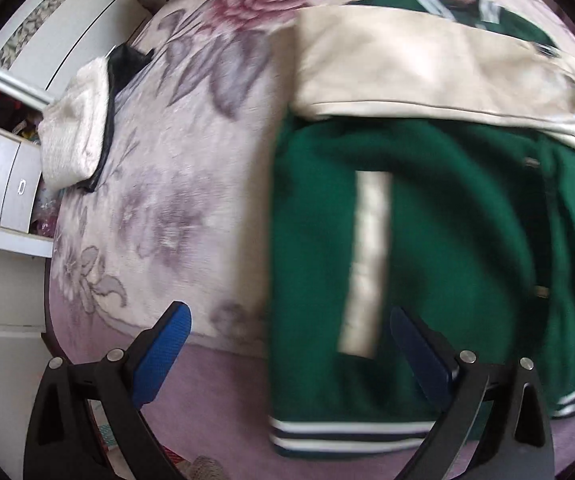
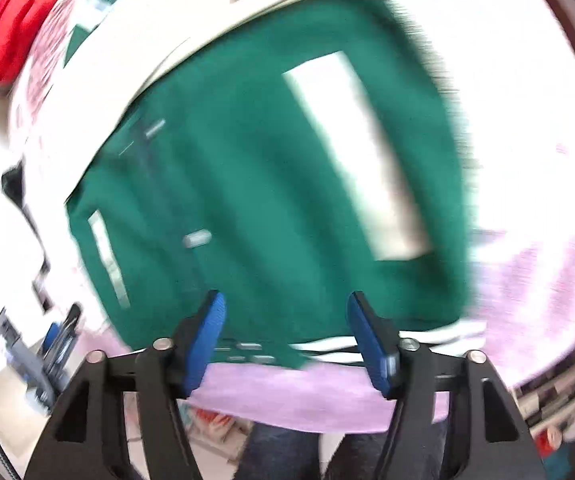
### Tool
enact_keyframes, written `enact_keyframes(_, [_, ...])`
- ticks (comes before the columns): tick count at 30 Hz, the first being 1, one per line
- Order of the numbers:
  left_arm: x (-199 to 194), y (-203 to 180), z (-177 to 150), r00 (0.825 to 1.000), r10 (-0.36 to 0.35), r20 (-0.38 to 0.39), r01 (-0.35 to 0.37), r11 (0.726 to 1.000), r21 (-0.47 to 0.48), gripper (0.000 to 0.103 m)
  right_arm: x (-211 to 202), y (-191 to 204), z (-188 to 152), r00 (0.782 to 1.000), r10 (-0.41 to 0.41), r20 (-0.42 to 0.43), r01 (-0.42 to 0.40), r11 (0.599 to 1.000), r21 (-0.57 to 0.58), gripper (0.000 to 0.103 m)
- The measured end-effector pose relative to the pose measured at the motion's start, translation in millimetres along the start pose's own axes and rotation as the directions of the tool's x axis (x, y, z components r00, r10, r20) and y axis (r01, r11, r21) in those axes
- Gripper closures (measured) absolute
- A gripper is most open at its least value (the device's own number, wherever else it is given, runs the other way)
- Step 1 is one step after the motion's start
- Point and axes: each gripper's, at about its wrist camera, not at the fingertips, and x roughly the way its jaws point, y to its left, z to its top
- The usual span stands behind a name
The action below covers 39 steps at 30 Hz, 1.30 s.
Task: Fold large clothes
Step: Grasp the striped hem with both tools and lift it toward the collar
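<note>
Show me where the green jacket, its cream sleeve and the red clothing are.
green jacket (image 1: pixel 467 216): left wrist view, green front panel.
cream sleeve (image 1: pixel 419 68): left wrist view, middle of the sleeve.
red clothing (image 2: pixel 11 28): right wrist view, its blurred middle.

Jacket (image 1: pixel 427 220) on bed (image 1: pixel 191 200), sleeve (image 1: pixel 427 68) folded across its 12 o'clock end. Hem (image 1: pixel 347 430) at 6 o'clock. Folded garment (image 1: pixel 75 124) at jacket's 9 o'clock, well apart, near bed edge.
</note>
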Motion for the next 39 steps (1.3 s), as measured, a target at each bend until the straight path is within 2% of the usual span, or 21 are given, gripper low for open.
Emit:
enact_keyframes(2, [-9,-24,-6,1.0,0.003,-0.002,-0.003,1.0,0.012,0.0,4,-47,10,0.999,-0.034,-0.025,0.035,0.999,0.036,0.037])
enact_keyframes(4, [-20,-52,-15,1.0,0.022,-0.007,-0.022,1.0,0.018,0.0,28,-80,17,0.998,-0.012,-0.062,0.014,0.999,0.045,0.038])
enact_keyframes(5, [-25,-65,-20,0.999,0.034,-0.01,-0.034,0.999,0.019,0.0,40,-87,21,0.996,0.017,-0.084,-0.015,1.0,0.023,0.054])
enact_keyframes(6, [-31,-82,-27,0.998,0.054,-0.018,-0.054,0.998,0.02,0.0,54,-90,21,0.994,0.016,-0.11,-0.018,1.0,-0.011,0.085])
enact_keyframes(8, [-37,-103,-35,0.995,0.092,-0.036,-0.091,0.996,0.019,0.0,76,-94,19,0.99,-0.043,-0.135,0.029,0.994,-0.11,0.087])
enact_keyframes(10, [-43,-127,-41,0.99,0.125,-0.06,-0.124,0.992,0.015,0.0,88,-88,19,0.987,-0.059,-0.15,0.031,0.982,-0.185,0.087])
enact_keyframes(13, [-61,-166,-44,0.988,0.141,-0.06,-0.14,0.99,0.02,0.0,69,-93,36,0.973,-0.007,-0.23,-0.049,0.971,-0.234,0.08])
enact_keyframes(15, [-76,-199,-48,0.987,0.154,-0.036,-0.152,0.987,0.049,0.0,37,-105,45,0.977,-0.035,-0.211,-0.025,0.961,-0.276,0.061])
enact_keyframes(16, [-83,-219,-52,0.985,0.169,-0.014,-0.168,0.983,0.074,0.0,24,-111,48,0.982,-0.051,-0.183,-0.006,0.955,-0.297,0.041])
enact_keyframes(17, [-88,-235,-56,0.984,0.18,-0.001,-0.179,0.979,0.096,0.0,3,-120,53,0.987,-0.084,-0.136,0.034,0.943,-0.332,0.026])
enact_keyframes(21, [-97,-313,-83,0.977,0.214,0.025,-0.215,0.955,0.204,0.0,-55,-163,73,0.981,-0.196,-0.01,0.179,0.913,-0.366,0.024])
enact_keyframes(26, [-95,-385,-121,0.987,0.16,-0.026,-0.147,0.95,0.276,0.0,-105,-230,125,0.982,-0.188,0.017,0.186,0.948,-0.259,0.024])
enact_keyframes(28, [-89,-409,-134,0.986,0.165,-0.03,-0.147,0.938,0.314,0.0,-108,-238,125,0.978,-0.207,0.035,0.21,0.95,-0.232,0.024])
enact_keyframes(29, [-84,-419,-138,0.984,0.174,-0.026,-0.156,0.931,0.329,0.0,-116,-247,137,0.976,-0.212,0.044,0.216,0.953,-0.21,0.024])
enact_keyframes(32, [-64,-441,-148,0.974,0.227,-0.016,-0.205,0.903,0.377,0.0,-119,-252,153,0.98,-0.189,0.058,0.196,0.968,-0.16,0.024])
enact_keyframes(34, [-47,-450,-151,0.961,0.276,-0.01,-0.249,0.88,0.405,0.0,-84,-232,157,0.982,-0.176,0.067,0.184,0.973,-0.14,0.024])
enact_keyframes(39, [-32,-444,-138,0.958,0.285,-0.02,-0.259,0.895,0.364,0.0,-68,-209,170,0.984,-0.155,0.087,0.165,0.979,-0.122,0.024])
